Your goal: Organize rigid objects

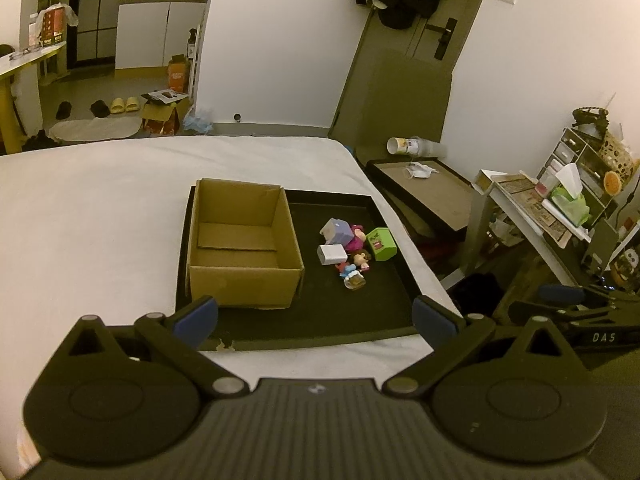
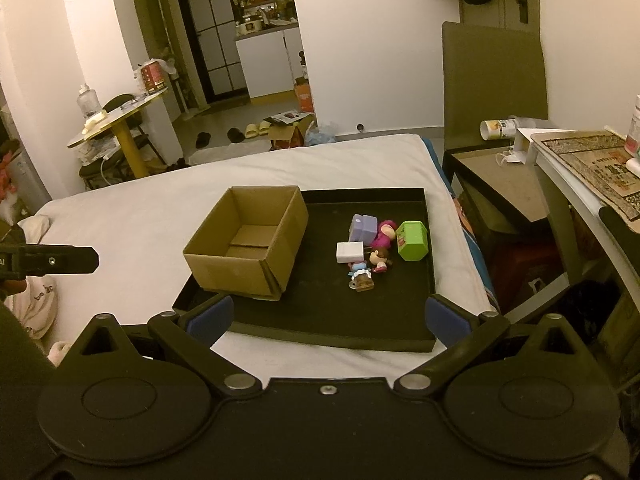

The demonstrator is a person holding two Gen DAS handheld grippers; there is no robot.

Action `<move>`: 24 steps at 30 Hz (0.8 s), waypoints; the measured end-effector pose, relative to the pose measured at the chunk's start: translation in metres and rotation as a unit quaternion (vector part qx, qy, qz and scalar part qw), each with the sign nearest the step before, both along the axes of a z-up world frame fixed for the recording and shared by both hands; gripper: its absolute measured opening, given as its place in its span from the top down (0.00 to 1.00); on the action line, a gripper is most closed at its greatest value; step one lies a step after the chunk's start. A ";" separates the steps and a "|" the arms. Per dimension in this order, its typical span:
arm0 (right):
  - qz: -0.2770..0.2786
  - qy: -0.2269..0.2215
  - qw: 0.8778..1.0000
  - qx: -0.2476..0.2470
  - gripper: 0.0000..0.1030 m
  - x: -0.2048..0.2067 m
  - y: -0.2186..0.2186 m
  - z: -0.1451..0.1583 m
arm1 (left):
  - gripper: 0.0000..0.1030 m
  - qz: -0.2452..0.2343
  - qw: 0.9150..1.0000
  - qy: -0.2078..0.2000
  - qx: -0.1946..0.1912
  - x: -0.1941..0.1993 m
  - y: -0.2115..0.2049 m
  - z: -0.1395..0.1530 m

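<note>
Hovering wide open before the tray [image 2: 304, 332], both hand-held grippers [image 1: 314, 316] [image 2: 328, 316] faced the toys [image 2: 372, 250], lying ahead and nearer the right one.

An open, empty cardboard box [image 1: 244, 244] stands upright on the left part of a shallow black tray [image 1: 356, 320]. To its right, on the tray floor, a cluster of small toys sits close together. At the far side lies a lilac block [image 1: 337, 231], with a pink figure [image 1: 357, 238] just right of it. A green box [image 1: 381, 244] lies tilted at the right end. A white block [image 1: 332, 255] lies nearer, beside a brown-haired doll [image 1: 361, 259]. Nearest is a small blue and brown figure [image 1: 352, 278].
</note>
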State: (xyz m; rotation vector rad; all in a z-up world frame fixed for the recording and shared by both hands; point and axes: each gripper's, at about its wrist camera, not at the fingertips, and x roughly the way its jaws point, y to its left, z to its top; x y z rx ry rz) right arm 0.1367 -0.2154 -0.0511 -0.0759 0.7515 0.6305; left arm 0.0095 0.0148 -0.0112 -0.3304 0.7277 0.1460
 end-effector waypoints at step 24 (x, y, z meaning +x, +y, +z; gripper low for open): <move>-0.018 0.029 0.999 -0.015 0.00 0.045 0.006 -0.036 | 0.01 0.016 0.999 0.033 0.001 0.032 0.034 -0.030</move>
